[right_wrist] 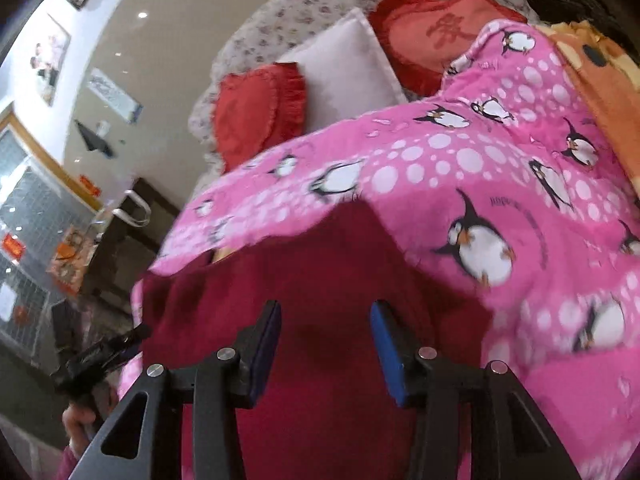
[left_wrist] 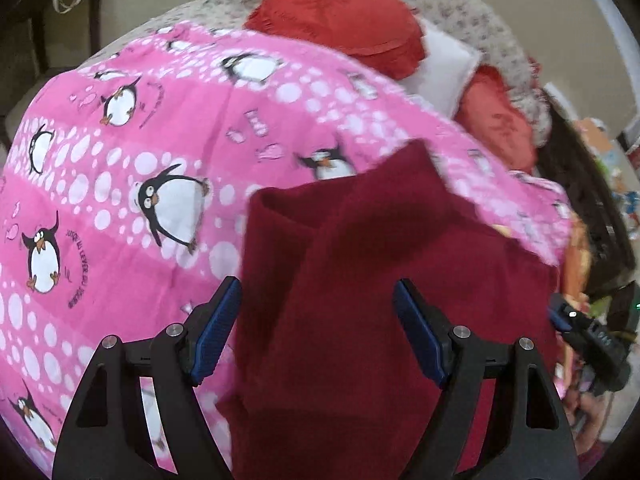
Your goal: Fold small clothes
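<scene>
**Both grippers open over the dark red garment, nothing held**

Left to right:

- Pink penguin blanket [left_wrist: 120, 152] covers the bed; the work surface. Red cushions [left_wrist: 340, 12] and a white pillow [left_wrist: 444, 68] sit well behind it.
- Dark red garment [left_wrist: 360, 280] lies on the blanket, directly ahead of and below both grippers. Looks partly folded: a layered edge shows at its top left in the left wrist view. Its long axis seems to run away from the cameras, though blur leaves that unsure.
- Left gripper [left_wrist: 318, 316]: jaws wide apart, straddling the garment's left part, pads clear of the cloth. No grip.
- Right gripper [right_wrist: 326, 332]: jaws about half open over the garment's middle, nothing pinched between them.
- Neither hand is clearly nearer; both hover just above the cloth.

Judgement: the next grab depends on the near edge, which is hidden below both frames.
</scene>
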A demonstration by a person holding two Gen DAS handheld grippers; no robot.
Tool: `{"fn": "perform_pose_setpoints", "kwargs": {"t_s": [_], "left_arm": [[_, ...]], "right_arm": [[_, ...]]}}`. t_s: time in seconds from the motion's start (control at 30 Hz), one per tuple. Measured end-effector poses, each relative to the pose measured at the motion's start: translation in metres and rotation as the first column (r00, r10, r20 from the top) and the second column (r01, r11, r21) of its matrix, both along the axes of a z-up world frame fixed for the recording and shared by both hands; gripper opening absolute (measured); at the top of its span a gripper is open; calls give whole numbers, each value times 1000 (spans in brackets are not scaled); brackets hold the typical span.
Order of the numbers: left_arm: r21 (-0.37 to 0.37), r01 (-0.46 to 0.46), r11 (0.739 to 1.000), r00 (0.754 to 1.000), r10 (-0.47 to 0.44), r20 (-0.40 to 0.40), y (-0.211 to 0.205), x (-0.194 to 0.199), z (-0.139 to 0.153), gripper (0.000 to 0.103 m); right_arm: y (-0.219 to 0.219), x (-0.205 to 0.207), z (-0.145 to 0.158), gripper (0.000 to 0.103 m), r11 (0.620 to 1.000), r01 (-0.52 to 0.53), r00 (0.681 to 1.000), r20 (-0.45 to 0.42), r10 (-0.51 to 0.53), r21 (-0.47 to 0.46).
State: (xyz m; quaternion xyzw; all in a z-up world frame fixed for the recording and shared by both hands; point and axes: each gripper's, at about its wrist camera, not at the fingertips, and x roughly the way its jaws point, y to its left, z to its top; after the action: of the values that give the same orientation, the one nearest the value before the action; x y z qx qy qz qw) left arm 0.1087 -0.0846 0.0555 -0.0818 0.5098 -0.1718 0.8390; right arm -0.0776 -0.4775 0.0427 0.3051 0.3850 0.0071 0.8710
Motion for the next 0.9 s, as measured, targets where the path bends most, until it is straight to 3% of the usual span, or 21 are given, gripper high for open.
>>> {"fn": "perform_pose_setpoints", "kwargs": {"t_s": [0.13, 0.3, 0.43, 0.6, 0.67, 0.7, 0.87, 0.9], "left_arm": [[-26, -17, 1000, 998, 16, -58, 10, 10, -14, 79], [-5, 14, 1000, 1000, -14, -16, 26, -15, -2, 79], [-43, 30, 999, 1000, -30, -7, 45, -45, 5, 79], [-66, 43, 997, 999, -44, -13, 52, -78, 4, 79], [-24, 66, 998, 998, -66, -13, 47, -89, -1, 79], [-12, 70, 997, 997, -71, -17, 46, -91, -3, 79], [26, 72, 997, 997, -71, -30, 47, -106, -12, 79], [35, 72, 997, 997, -71, -30, 46, -108, -14, 79]], "right_arm": [[-1, -2, 12, 44, 1000, -11, 1000, 2, 11, -10], [3, -61, 31, 48, 999, -21, 999, 41, 22, -25], [17, -112, 21, 48, 999, -31, 1000, 1, 31, -15], [44, -144, -3, 47, 996, -87, 996, -28, 88, 19], [54, -144, -16, 25, 994, -112, 991, -79, 111, -4], [57, -144, -23, 7, 993, -120, 987, -108, 118, -10], [48, -159, -14, 6, 995, -101, 992, -70, 101, 10], [45, -159, -20, 6, 996, -87, 991, -101, 87, 2]]}}
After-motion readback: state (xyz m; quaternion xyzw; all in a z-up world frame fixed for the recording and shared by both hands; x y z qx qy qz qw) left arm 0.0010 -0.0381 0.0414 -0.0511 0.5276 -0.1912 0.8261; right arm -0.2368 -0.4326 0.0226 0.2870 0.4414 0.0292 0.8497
